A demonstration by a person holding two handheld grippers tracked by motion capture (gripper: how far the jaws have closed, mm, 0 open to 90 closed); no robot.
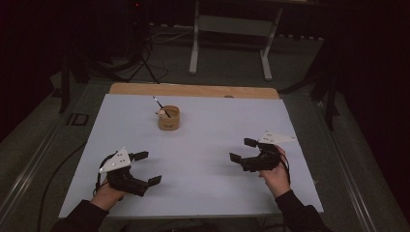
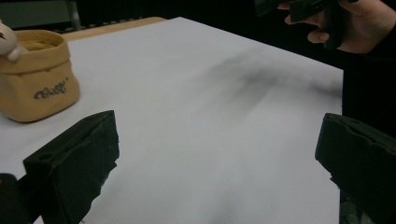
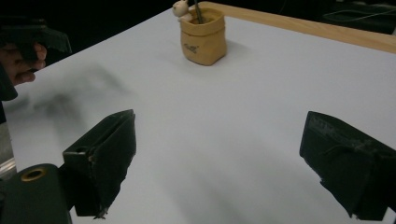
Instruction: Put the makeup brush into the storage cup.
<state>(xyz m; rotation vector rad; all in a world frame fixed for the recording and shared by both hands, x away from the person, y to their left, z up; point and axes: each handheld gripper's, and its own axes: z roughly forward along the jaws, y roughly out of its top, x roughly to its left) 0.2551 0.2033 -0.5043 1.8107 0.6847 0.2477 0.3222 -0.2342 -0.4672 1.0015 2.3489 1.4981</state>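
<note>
The left tool [image 2: 217, 172] has its two black jaws set wide apart over the white table [image 2: 210, 116], with nothing between them. A tan, soft fabric pot with dark lettering [image 2: 37, 77] stands far left. Far right, a hand [image 2: 362, 21] grips the other black tool [image 2: 289, 7].

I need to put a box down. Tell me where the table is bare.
Most of the white table is bare. The widest free patch lies between the left gripper and right gripper, running forward to the tan pouch. The far right side, beside the pouch up to the wooden edge, is also free. Crowding exists just around the pouch and each hand.
</note>
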